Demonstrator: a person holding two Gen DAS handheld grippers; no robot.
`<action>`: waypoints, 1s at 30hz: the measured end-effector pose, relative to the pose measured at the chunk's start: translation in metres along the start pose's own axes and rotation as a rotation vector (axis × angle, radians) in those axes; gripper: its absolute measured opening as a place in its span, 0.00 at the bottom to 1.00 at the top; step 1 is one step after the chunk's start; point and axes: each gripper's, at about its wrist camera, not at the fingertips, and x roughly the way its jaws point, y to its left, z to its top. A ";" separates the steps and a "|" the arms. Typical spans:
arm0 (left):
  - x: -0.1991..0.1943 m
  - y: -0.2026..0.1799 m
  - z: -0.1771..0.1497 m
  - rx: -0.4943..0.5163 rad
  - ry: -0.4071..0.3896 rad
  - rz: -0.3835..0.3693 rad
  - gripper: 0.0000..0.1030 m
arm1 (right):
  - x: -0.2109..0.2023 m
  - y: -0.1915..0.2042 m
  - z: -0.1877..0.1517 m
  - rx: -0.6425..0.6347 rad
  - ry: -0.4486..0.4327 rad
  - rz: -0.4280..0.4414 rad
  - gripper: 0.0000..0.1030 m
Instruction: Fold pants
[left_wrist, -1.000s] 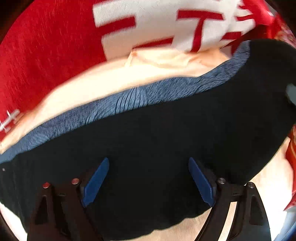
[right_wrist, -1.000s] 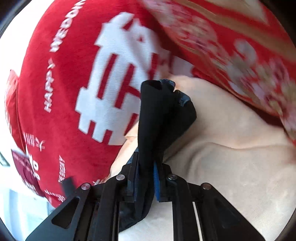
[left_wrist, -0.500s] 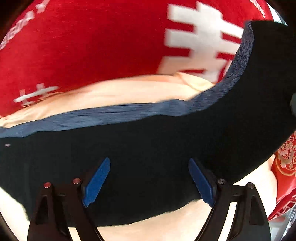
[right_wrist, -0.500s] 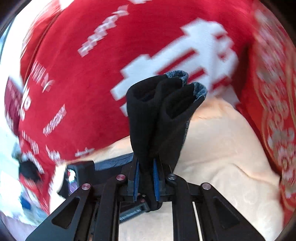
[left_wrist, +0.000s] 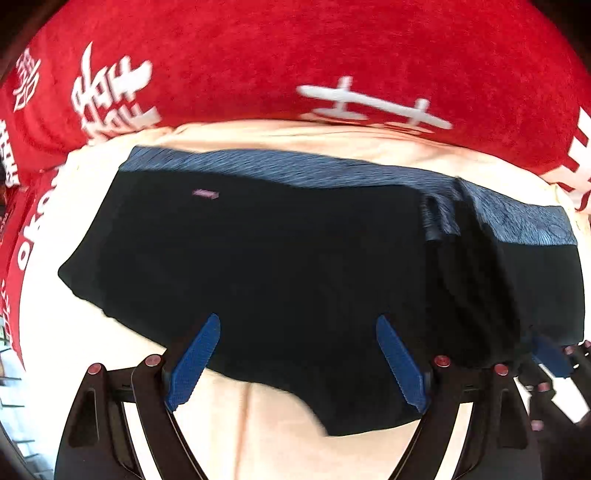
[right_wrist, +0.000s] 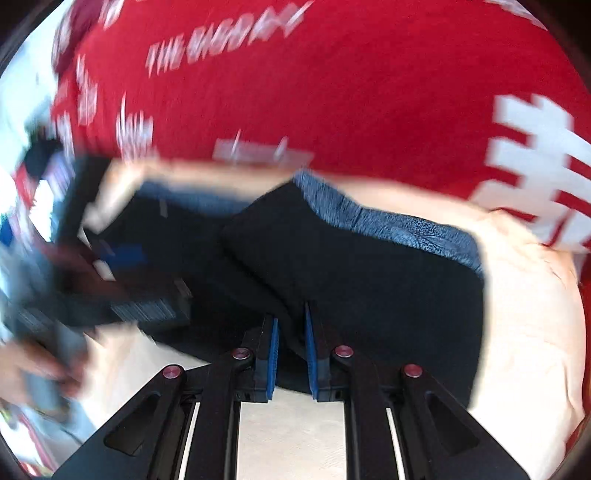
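Note:
Black pants (left_wrist: 295, 258) with a blue-grey waistband (left_wrist: 295, 166) lie spread on a cream sheet (left_wrist: 258, 424). My left gripper (left_wrist: 299, 354) is open just over their near edge, its blue pads wide apart with fabric beneath and nothing pinched. At the right a raised fold (left_wrist: 465, 258) runs down to my right gripper (left_wrist: 550, 354). In the right wrist view my right gripper (right_wrist: 291, 347) is shut on a thin pinch of the pants (right_wrist: 369, 277), whose doubled part lies over the rest. The left gripper (right_wrist: 122, 254) shows there as a blur at the left.
A red blanket (left_wrist: 295, 55) with white lettering borders the cream sheet along the far side and left (right_wrist: 332, 74). A person's hand (right_wrist: 22, 369) is blurred at the lower left of the right wrist view. Bare cream sheet (right_wrist: 524, 332) lies to the right of the pants.
The right gripper has swung the upright bunch of pants down and across; it now lies doubled on the sheet. The left gripper has swept sideways and stayed open; the whole pants now show.

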 end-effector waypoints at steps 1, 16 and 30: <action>0.000 0.005 -0.001 0.003 0.004 -0.012 0.85 | 0.010 0.012 -0.005 -0.040 0.024 -0.055 0.18; -0.004 -0.088 0.041 0.167 0.159 -0.480 0.85 | -0.014 -0.112 -0.058 0.950 0.003 0.522 0.25; 0.013 -0.120 0.046 0.183 0.221 -0.502 0.36 | 0.030 -0.143 -0.083 1.257 -0.004 0.640 0.03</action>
